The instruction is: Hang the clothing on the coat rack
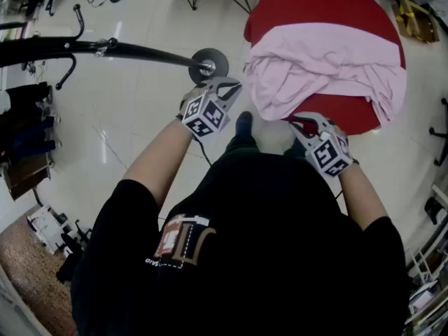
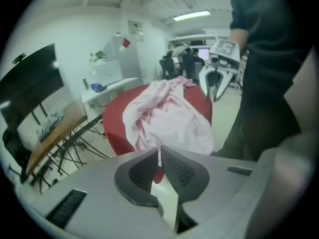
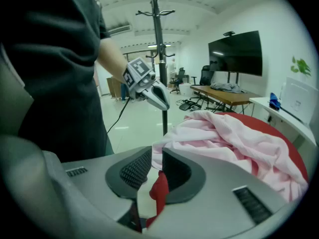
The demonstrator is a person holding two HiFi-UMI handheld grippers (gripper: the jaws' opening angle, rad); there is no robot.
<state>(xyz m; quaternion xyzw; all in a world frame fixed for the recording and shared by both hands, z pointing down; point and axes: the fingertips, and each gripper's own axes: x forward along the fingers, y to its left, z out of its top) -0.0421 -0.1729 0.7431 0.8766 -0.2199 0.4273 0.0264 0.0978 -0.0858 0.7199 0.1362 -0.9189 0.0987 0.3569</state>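
The person stood between the coat rack and a round red surface, with one gripper in each hand. The pink clothing lay in a loose crumpled heap on the red surface, and part of it hung over the near edge. It was not on the rack. The left gripper was clenched. In the left gripper view its two tips met and nothing was between them, and the clothing was well ahead of it on the surface. In the head view this gripper hovered just beside the round base of the rack, near the left side of the heap. The right gripper was at the near edge of the surface, just below the hanging cloth. In the right gripper view its jaws stood a little apart, released. Through the narrow gap showed the edge of the pink clothing and, lower down, some red of the surface. I could not tell if the tips touched the cloth. The same view showed the coat rack upright behind the left gripper, with its hooks bare at the top.
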